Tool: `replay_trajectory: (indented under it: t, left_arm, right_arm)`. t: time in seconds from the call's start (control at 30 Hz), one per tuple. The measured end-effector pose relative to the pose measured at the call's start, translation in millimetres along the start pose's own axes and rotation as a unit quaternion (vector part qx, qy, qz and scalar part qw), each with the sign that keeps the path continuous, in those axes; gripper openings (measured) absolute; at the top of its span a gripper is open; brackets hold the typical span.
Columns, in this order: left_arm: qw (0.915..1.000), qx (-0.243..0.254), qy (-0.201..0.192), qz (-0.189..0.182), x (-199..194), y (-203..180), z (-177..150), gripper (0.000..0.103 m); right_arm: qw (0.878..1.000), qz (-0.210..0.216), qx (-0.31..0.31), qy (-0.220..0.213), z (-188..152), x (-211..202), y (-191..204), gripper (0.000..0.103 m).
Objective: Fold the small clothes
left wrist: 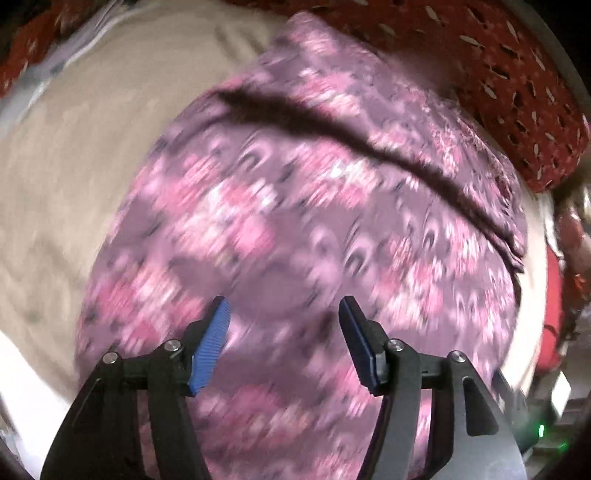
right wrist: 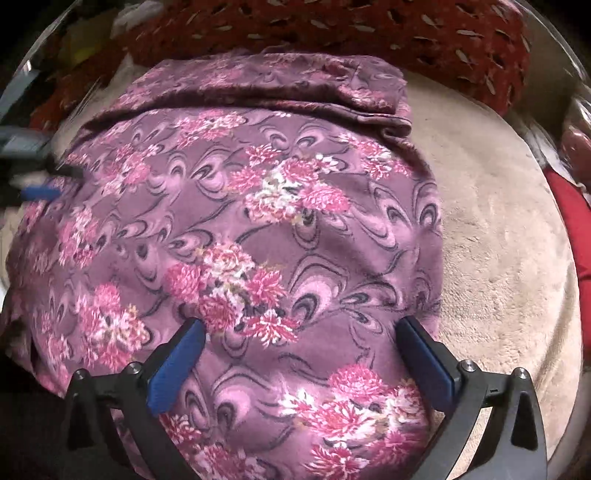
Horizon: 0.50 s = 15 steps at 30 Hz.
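A purple garment with pink flowers (right wrist: 258, 221) lies spread on a beige blanket (right wrist: 498, 229), with its far edge folded over into a band. My right gripper (right wrist: 301, 325) is open just above the cloth's near part, holding nothing. My left gripper (left wrist: 284, 306) is open over the same garment (left wrist: 295, 221), holding nothing; this view is motion-blurred. A dark fold line (left wrist: 332, 129) crosses the cloth there. The left gripper's blue pad also shows at the left edge of the right wrist view (right wrist: 40, 192).
A dark red patterned fabric (right wrist: 369, 33) lies along the far side, also in the left wrist view (left wrist: 517, 74). Red items (right wrist: 569, 229) sit at the right edge. Beige blanket lies bare to the right of the garment.
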State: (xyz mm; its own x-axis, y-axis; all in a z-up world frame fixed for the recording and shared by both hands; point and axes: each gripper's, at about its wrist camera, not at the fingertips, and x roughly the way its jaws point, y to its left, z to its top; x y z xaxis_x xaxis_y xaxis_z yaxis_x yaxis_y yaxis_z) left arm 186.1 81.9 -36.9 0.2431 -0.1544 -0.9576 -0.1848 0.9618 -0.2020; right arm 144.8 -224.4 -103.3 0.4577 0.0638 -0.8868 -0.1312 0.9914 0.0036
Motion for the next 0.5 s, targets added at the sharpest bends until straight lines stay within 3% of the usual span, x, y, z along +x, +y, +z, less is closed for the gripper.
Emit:
replay_trajectory:
  t: [0.23, 0.4, 0.5]
  left_arm:
    - [0.9986, -0.038, 0.032, -0.015, -25.5, 62.3, -26.2, 0.06]
    - [0.9976, -0.044, 0.048, -0.021, -36.0, 102.3, -51.1, 0.06]
    - [0.9966, -0.043, 0.064, -0.028, -34.1, 111.5, -60.3, 0.06]
  right_arm:
    - [1.0, 0.011, 0.012, 0.001, 3.0, -2.8, -11.1, 0.103]
    - [0.993, 0.074, 0.085, -0.02, -12.5, -39.1, -31.6, 0.098]
    - [0.992, 0.075, 0.097, -0.035, -27.2, -60.3, -45.9, 0.098]
